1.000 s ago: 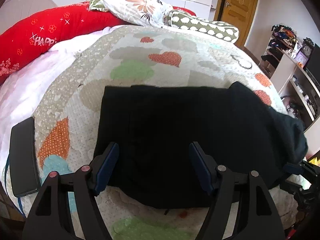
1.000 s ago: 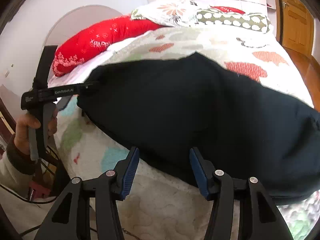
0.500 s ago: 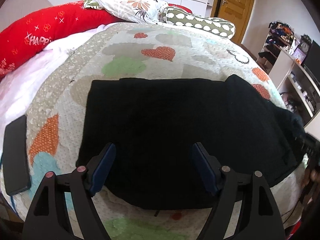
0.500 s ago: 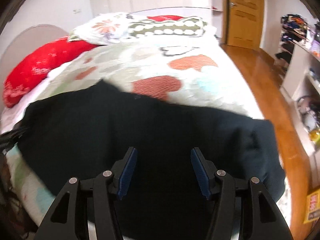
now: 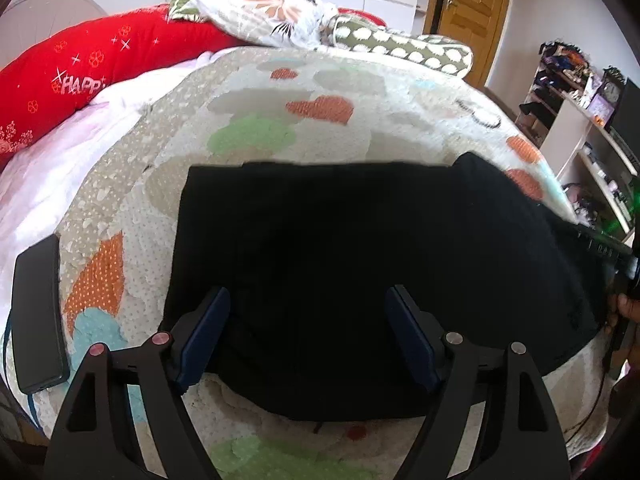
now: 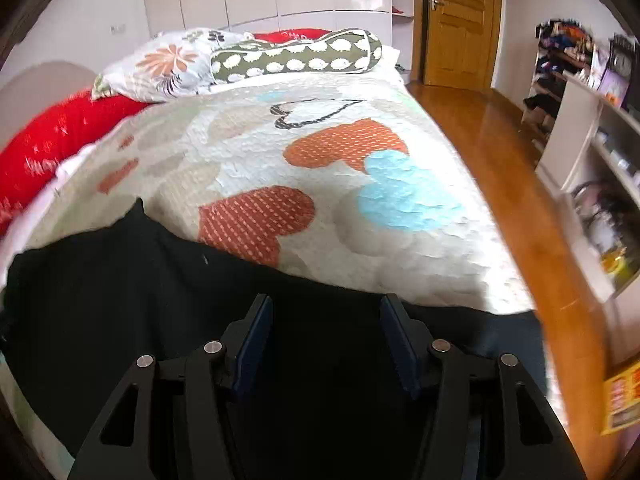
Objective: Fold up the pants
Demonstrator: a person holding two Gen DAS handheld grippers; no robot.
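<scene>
Black pants (image 5: 360,248) lie flat across the near end of a quilt with a heart pattern (image 5: 280,136), folded into a wide rectangle. My left gripper (image 5: 307,294) hovers open over their near left part, and its blue pads (image 5: 208,328) stand apart with no cloth pinched. My right gripper (image 6: 326,302) is open above the right end of the pants (image 6: 120,280), just short of their far edge. In the left wrist view a hand (image 5: 626,308) shows at the pants' right edge.
A black flat device (image 5: 38,312) lies at the bed's left edge. A red bolster (image 5: 80,76) and pillows (image 6: 296,58) line the head of the bed. The wooden floor (image 6: 520,184), white shelves (image 6: 592,152) and a door (image 6: 460,20) are to the right.
The right wrist view has swung from the left side of the pants to their right end. The left gripper's jaws have widened a little and it has barely moved.
</scene>
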